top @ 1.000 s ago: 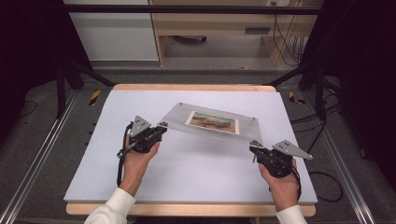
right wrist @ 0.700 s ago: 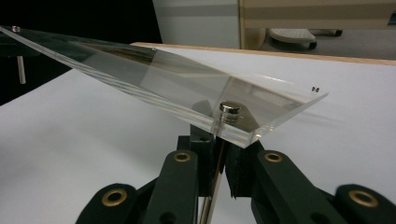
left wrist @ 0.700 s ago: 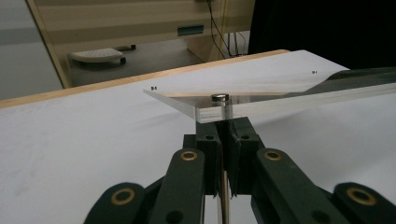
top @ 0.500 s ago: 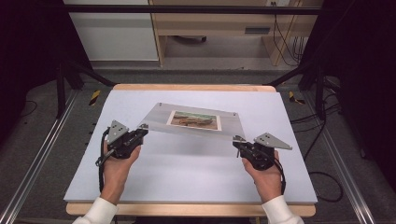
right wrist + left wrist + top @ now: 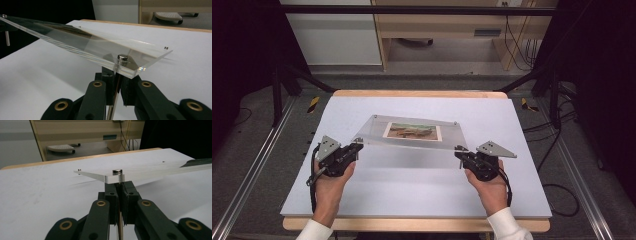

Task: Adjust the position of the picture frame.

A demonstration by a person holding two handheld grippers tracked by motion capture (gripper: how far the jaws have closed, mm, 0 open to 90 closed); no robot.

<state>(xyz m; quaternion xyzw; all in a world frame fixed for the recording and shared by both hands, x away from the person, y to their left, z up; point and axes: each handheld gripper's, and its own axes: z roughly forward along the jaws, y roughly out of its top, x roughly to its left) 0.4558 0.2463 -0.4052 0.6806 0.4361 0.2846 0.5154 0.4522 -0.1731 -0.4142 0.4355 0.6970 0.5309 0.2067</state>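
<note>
Frame: a clear plastic picture frame (image 5: 412, 139) with a photo (image 5: 412, 131) inside is held above the white table (image 5: 412, 200), near edge raised, between the two grippers.
Left gripper (image 5: 354, 148): jaws closed on the metal leg (image 5: 121, 178) under the frame's near left corner.
Right gripper (image 5: 460, 155): jaws closed on the leg (image 5: 116, 67) under the near right corner.
Surroundings: a wooden cabinet (image 5: 442, 25) and cables (image 5: 517, 35) stand well beyond the table.
</note>
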